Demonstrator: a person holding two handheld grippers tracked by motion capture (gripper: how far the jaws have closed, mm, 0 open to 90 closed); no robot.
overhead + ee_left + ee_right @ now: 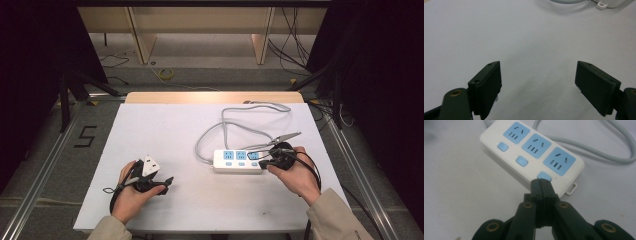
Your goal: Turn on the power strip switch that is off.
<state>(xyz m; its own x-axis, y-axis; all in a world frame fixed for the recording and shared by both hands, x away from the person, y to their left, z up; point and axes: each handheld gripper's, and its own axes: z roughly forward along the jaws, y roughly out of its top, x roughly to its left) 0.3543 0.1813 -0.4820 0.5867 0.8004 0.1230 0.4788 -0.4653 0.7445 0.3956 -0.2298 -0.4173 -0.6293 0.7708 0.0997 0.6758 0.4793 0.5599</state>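
While your left hand point(131, 192) rests on the near left part of the white table point(165, 135), your right hand point(295, 175) is over by the power strip point(238, 161). The power strip is white with three blue sockets and three blue buttons. It lies flat on the right half of the table, and its grey cord point(235, 125) loops away behind it toward the far edge.

Your right gripper point(541, 181) has its two black jaws squeezed tight together, with nothing between them. Their tips sit right on the blue button point(544, 175) at the end of the strip, the one below the last socket point(559, 161). Next to that end, a small white tab point(571, 189) sticks out from the strip.

Your left gripper point(537, 80) has its jaws spread wide apart. Nothing is between them, just the bare white table. In the left gripper view, a bit of the power strip's end peeks in at the top edge, well away from the jaws.
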